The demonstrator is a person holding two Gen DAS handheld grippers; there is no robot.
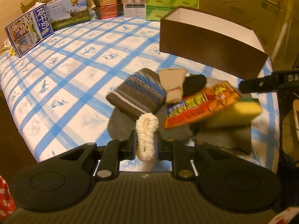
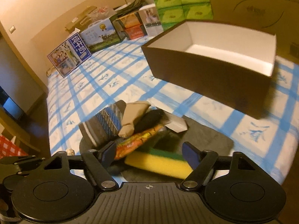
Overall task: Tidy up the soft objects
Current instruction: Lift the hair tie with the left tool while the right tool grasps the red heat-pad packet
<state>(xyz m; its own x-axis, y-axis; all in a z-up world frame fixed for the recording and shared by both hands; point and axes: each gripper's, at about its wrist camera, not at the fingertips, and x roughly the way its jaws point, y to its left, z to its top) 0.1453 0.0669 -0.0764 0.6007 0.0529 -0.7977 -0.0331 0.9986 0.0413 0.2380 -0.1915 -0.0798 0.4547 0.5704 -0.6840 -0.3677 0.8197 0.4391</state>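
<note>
Reading clearly on the blue milk carton (image 1: 28,35) are the characters 纯牛奶, while print on the orange packet (image 1: 201,105) and the green tissue packs (image 1: 172,0) is too blurred to read. The left gripper (image 1: 146,140) is clamped on a cream fluffy scrunchie (image 1: 146,136) above the checked bedsheet (image 1: 74,74). The right gripper (image 2: 149,155) stands spread around the yellow sponge (image 2: 158,163), pads not pressing it. Striped cloth (image 1: 136,93), a beige sock (image 1: 173,85) and a black sock (image 1: 194,84) are heaped on a grey mat (image 2: 205,136) partly hidden beneath them, near the empty brown box (image 2: 205,71).
</note>
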